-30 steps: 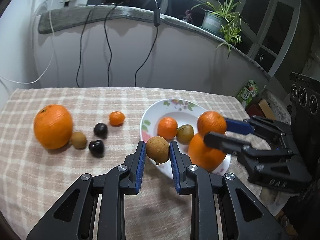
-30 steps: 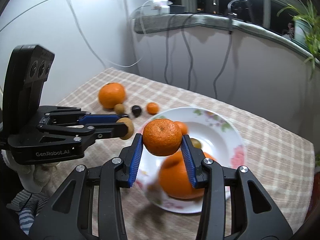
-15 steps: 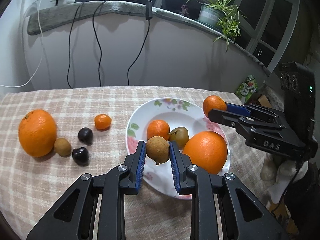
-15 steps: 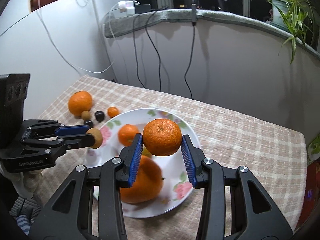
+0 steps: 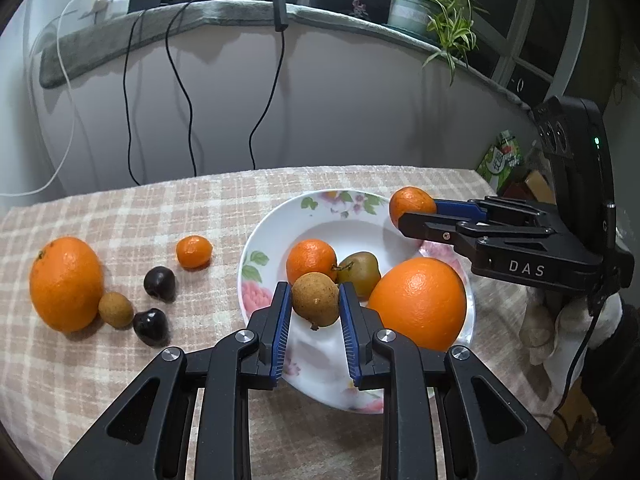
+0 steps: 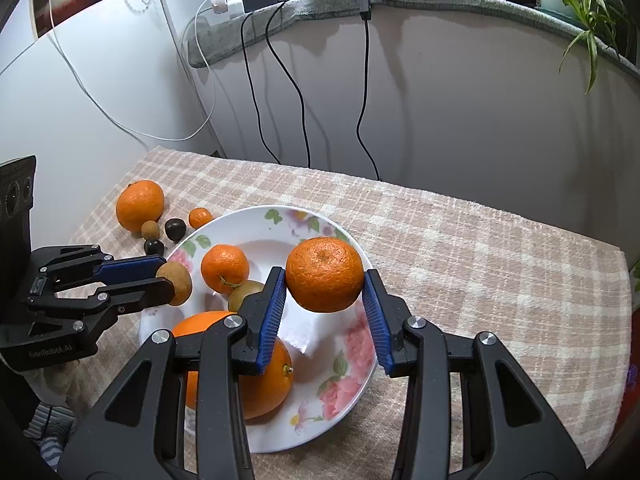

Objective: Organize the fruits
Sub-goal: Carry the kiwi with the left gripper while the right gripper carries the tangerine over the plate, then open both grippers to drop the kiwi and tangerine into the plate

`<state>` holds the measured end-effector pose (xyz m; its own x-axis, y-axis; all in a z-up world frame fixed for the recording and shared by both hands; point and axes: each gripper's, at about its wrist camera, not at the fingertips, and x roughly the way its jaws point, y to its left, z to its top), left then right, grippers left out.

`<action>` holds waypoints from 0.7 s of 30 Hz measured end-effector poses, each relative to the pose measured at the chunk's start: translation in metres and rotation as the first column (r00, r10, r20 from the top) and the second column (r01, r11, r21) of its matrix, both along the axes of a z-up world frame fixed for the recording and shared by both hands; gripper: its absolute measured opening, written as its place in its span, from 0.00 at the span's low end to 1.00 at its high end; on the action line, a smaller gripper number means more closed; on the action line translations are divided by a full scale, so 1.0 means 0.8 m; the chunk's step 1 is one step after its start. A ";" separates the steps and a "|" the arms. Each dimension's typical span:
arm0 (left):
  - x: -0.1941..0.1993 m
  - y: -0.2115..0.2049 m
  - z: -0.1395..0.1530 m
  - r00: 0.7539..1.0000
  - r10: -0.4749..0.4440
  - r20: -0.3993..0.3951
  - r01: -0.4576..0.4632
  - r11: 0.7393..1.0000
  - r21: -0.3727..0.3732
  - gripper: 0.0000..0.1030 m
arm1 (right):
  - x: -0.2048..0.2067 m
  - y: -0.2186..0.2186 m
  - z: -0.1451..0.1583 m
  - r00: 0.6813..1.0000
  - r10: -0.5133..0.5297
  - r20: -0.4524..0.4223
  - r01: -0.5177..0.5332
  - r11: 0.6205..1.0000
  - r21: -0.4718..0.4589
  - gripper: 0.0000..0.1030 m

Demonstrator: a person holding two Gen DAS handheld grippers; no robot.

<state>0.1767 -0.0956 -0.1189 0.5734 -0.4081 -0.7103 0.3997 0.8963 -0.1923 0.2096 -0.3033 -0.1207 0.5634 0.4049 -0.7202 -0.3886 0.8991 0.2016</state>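
Gripping a brown, round, rough-skinned fruit (image 5: 315, 299) between its blue pads, the left tool (image 5: 314, 316) hangs over the near rim of the white floral plate (image 5: 276, 224). The right tool (image 6: 325, 300) is closed on a small orange mandarin (image 6: 325, 274) above the plate's far-right rim. On the plate lie a big orange (image 5: 418, 302), partly hidden by the right tool in its own view, a mandarin (image 5: 310, 258) and a greenish-brown fruit (image 5: 360, 272). Toward the checked tabletop's (image 5: 120, 208) left edge sit another large orange (image 5: 66, 282), a brown fruit (image 5: 116, 309), two dark fruits (image 5: 159, 282) and a tiny mandarin (image 5: 194, 251).
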 end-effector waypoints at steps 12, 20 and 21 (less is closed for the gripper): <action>-0.003 -0.011 -0.001 1.000 -0.019 0.018 0.018 0.999 0.038 0.23 | 0.005 0.001 -0.003 1.000 0.006 -0.021 -0.006 1.000 0.010 0.40; -0.008 -0.013 0.004 0.999 -0.017 0.038 0.015 0.999 0.051 0.54 | 0.005 0.004 -0.003 1.000 -0.006 -0.021 0.005 1.000 -0.013 0.58; -0.008 -0.013 0.004 0.999 -0.017 0.041 0.014 0.999 0.050 0.58 | 0.005 0.003 -0.001 1.000 -0.010 -0.013 0.010 1.000 -0.015 0.63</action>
<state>0.1703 -0.1060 -0.1154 0.5964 -0.3820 -0.7060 0.4203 0.8979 -0.1308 0.2132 -0.3007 -0.1213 0.5574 0.3884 -0.7338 -0.3771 0.9058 0.1930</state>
